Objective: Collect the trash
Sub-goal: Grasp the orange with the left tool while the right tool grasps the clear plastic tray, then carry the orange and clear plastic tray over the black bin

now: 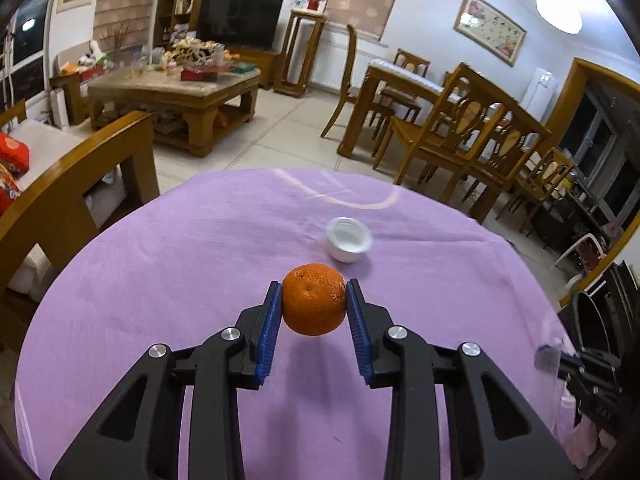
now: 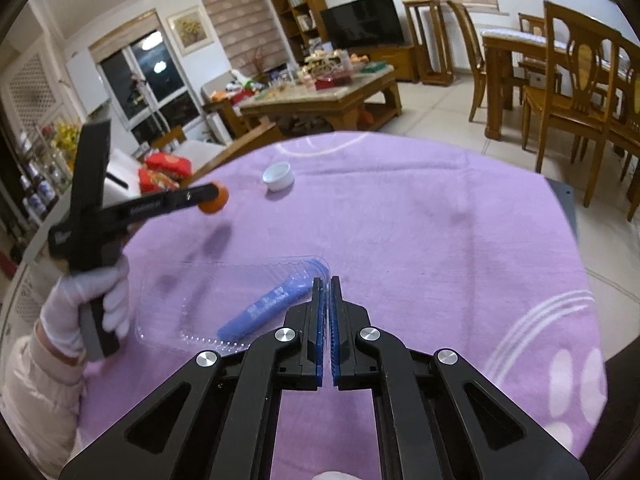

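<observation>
An orange tangerine hangs just above the purple tablecloth, its shadow lying beneath it. My left gripper is shut on it, with the blue pads pressing on both sides. In the right wrist view the same tangerine shows at the tip of the left gripper, which a white-gloved hand holds. My right gripper is shut on the near right rim of a clear plastic tray. A blue tube lies inside the tray. A small white cup stands farther back on the cloth.
The round table ends just beyond the white cup. A wooden sofa arm stands at the left. Dining chairs and a dining table are at the right, and a cluttered coffee table sits across the tiled floor.
</observation>
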### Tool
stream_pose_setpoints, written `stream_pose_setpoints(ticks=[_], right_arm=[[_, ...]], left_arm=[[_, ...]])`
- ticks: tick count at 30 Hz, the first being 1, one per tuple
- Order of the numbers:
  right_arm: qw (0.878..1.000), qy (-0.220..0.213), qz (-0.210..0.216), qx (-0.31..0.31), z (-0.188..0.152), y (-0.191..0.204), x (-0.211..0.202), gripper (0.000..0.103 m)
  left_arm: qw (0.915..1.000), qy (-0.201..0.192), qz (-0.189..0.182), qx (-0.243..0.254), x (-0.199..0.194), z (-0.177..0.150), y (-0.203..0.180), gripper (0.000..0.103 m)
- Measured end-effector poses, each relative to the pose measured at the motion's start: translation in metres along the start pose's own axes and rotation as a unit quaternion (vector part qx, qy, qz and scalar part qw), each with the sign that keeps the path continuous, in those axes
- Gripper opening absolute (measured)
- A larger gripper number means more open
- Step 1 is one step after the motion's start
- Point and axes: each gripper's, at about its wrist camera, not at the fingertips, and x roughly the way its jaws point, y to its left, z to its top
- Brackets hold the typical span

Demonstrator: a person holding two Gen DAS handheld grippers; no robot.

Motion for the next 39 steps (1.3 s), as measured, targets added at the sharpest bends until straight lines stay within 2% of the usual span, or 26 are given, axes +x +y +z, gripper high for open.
stream_pose_setpoints(ticks=[5, 9, 15, 19, 24, 30, 39], right_arm=[[0.999, -0.041, -0.003, 0.013, -0.007, -0.011, -0.048, 0.004], [0.997, -0.071, -0.013, 0.028, -0.020, -0.028, -0.089, 0.004], [0.991, -0.112, -0.045, 0.064, -0.049, -0.074, -0.162, 0.004], [0.984, -0.139, -0.072, 0.090, -0.072, -0.109, -0.211, 0.004], [0.972, -0.167, -0.098, 0.130, -0.104, -0.154, -0.257, 0.004], [0.961, -0.184, -0.114, 0.175, -0.137, -0.207, -0.288, 0.004], [0.944, -0.196, -0.140, 0.225, -0.178, -0.265, -0.309, 0.004]], left_arm=[[0.9986, -0.031, -0.021, 0.036, -0.038, -0.009, -0.045, 0.032], [0.9940, -0.058, -0.048, 0.080, -0.070, -0.020, -0.096, 0.032], [0.9819, -0.076, -0.099, 0.142, -0.101, -0.043, -0.173, 0.032], [0.9705, -0.083, -0.129, 0.187, -0.110, -0.060, -0.227, 0.032], [0.9596, -0.077, -0.159, 0.219, -0.108, -0.076, -0.275, 0.032], [0.9487, -0.061, -0.189, 0.246, -0.092, -0.090, -0.323, 0.032], [0.9422, -0.022, -0.221, 0.251, -0.060, -0.104, -0.361, 0.032]])
